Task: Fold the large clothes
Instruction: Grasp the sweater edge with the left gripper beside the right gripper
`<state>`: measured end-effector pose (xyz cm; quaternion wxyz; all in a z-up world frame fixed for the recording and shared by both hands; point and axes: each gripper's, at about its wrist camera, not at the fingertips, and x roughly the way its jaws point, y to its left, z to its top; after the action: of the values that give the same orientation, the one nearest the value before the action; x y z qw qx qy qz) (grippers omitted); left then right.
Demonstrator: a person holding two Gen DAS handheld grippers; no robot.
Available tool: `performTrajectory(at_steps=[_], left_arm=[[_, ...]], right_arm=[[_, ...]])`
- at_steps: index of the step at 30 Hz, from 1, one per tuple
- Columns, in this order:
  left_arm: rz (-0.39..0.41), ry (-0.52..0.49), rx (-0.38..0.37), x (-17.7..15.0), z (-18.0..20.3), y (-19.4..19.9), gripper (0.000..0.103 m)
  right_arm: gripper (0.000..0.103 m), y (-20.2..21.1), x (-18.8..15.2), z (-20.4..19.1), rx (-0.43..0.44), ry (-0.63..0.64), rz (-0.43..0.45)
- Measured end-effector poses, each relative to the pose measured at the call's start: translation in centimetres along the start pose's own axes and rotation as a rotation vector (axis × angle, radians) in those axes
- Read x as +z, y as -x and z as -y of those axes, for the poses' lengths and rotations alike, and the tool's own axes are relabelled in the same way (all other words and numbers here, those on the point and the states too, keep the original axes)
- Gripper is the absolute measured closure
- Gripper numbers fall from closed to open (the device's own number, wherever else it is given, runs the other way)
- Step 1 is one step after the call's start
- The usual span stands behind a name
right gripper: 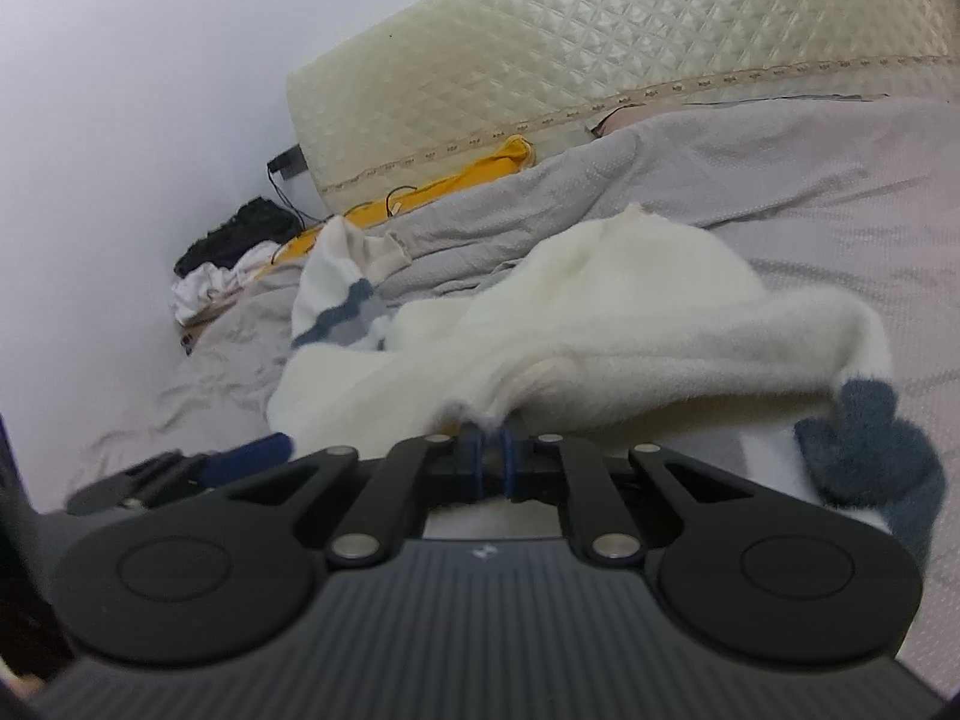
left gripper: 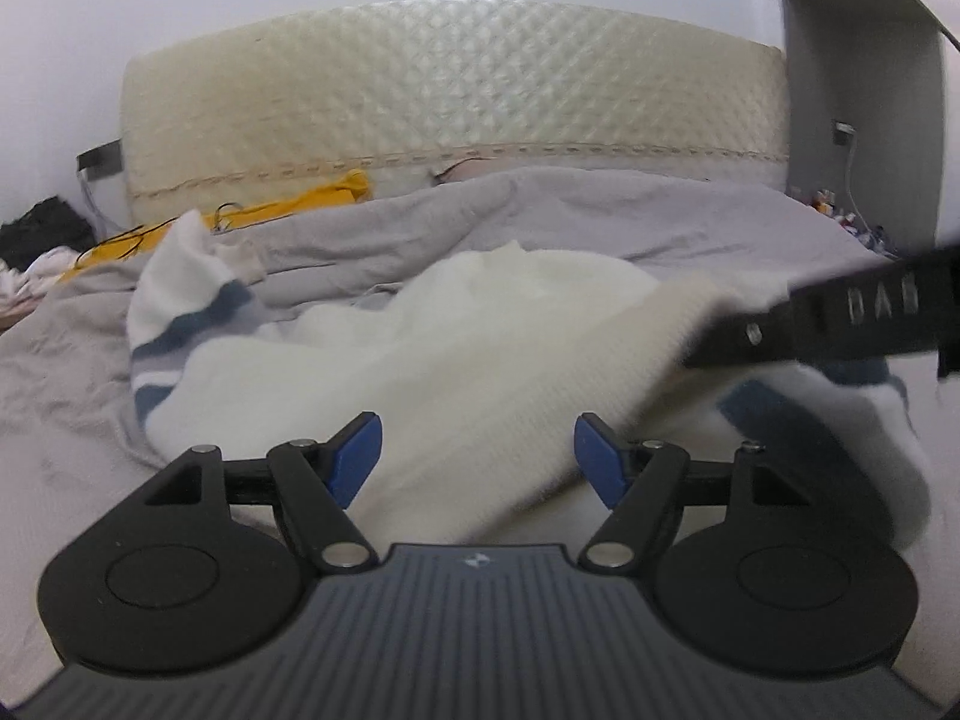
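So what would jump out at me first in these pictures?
Probably the fluffy white sweater with blue stripes, rumpled in the middle of the grey bed sheet. The right gripper is pinched shut on its near edge, while the left gripper hangs open just before it. Behind stands a quilted cream headboard.

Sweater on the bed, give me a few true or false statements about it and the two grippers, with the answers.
1. The right gripper is shut on the sweater. True.
2. The left gripper is clamped on the sweater. False: its fingers stand open, with the fabric lying between them.
3. The sweater is cream with blue stripes. True.
4. The sweater lies neatly folded. False: it is crumpled on the grey sheet.
5. A yellow cloth lies by the headboard. True.
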<state>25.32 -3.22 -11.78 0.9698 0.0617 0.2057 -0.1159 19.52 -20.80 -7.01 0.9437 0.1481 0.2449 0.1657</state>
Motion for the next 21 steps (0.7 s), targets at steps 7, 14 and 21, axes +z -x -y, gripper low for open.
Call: performTrajectory(at_steps=[7, 14, 21], left_arm=[[0.021, -0.080, -0.022, -0.7, 2.0, -0.7, 0.027], [-0.051, 0.023, 0.234, -1.1, -1.3, -2.7, 0.027], [-0.091, 0.258, 0.293, -1.7, -6.2, -2.5, 0.022]], right_arm=[[0.095, 0.2, 0.3, 0.5, 0.034, -0.053, 0.000], [0.096, 0.1, -0.1, 0.1, 0.012, -0.023, 0.007], [0.097, 1.1, 0.2, -1.1, -0.022, 0.031, 0.073]])
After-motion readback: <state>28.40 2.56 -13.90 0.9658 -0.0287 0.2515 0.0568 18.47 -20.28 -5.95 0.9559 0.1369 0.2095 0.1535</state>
